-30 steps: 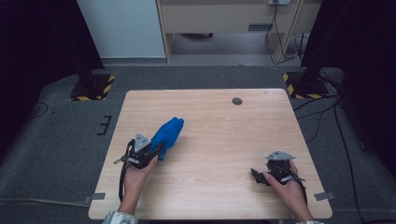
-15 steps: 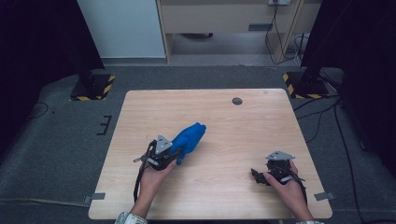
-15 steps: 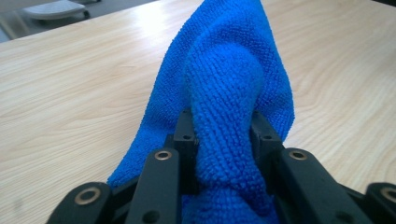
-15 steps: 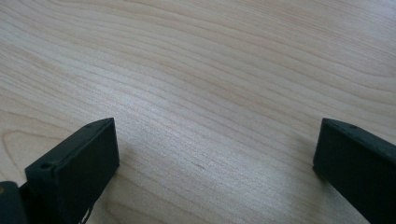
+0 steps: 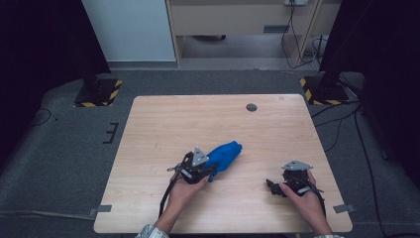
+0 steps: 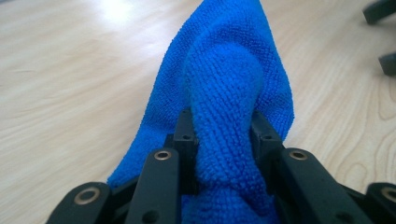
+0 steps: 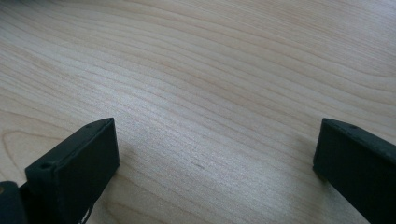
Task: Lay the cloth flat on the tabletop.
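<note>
A bunched blue microfibre cloth [image 5: 225,153] lies near the middle of the wooden table [image 5: 198,119], its near end pinched in my left gripper [image 5: 210,167]. In the left gripper view the cloth [image 6: 233,70] bulges up between the two black jaws of the left gripper [image 6: 225,133], which are shut on it. My right gripper [image 5: 275,186] rests low at the front right of the table and points left. Its jaws stand wide apart in the right gripper view, with bare wood between them at the right gripper [image 7: 215,156].
A small dark round grommet [image 5: 251,107] sits near the table's far edge. Two black stands with yellow-black striped bases [image 5: 99,93] [image 5: 322,91] flank the table on the grey floor. The right gripper's jaw tips [image 6: 380,14] appear far off in the left gripper view.
My left gripper has carried the blue cloth to the right, from the table's left side toward its middle. The right gripper has stayed where it was.
</note>
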Demonstrator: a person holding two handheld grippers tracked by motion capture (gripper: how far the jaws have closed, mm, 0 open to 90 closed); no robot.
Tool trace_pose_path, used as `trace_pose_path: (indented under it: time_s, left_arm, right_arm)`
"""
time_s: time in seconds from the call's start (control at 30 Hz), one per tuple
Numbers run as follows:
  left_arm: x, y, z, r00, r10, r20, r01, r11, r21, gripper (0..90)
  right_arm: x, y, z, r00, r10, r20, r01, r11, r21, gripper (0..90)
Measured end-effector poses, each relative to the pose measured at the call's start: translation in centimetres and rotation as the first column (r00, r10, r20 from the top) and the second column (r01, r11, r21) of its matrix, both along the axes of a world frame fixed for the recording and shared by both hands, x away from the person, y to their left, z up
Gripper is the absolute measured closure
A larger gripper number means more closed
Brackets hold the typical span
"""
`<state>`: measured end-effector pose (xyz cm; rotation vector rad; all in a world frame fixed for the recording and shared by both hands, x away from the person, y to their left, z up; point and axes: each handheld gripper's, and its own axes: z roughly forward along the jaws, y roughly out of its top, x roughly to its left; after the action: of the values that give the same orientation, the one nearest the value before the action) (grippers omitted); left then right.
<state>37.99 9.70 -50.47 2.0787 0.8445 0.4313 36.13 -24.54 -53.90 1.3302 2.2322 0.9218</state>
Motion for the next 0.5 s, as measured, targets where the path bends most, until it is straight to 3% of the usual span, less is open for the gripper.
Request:
trace_pose_path:
  time_s: [0.17,0.27,0.37,0.5]
  left_arm:
    - [0.2,-1.7,-1.3,0.9988,-0.035,-0.033,0.037,0.9981,0.049,68.0]
    - [0.5,-2.1,-2.0,0.9987,-0.031,-0.04,0.034,0.9974,0.063,63.0]
    - [0.6,-2.2,-2.4,0.9994,-0.019,-0.03,0.021,0.9974,0.069,52.0]
    - [0.8,-1.9,-2.2,0.9992,0.009,-0.039,-0.008,0.9993,0.037,25.1]
  right_arm:
    - [0.0,0.0,0.0,1.0,0.0,0.0,0.0,1.0,0.0,0.3]
    - [0.0,0.0,0.0,1.0,0.003,-0.001,-0.003,1.0,0.0,0.3]
    - [0.0,0.0,0.0,1.0,0.003,-0.001,-0.003,1.0,0.0,0.3]
    - [0.0,0.0,0.0,1.0,0.003,-0.001,-0.003,1.0,-0.001,0.3]
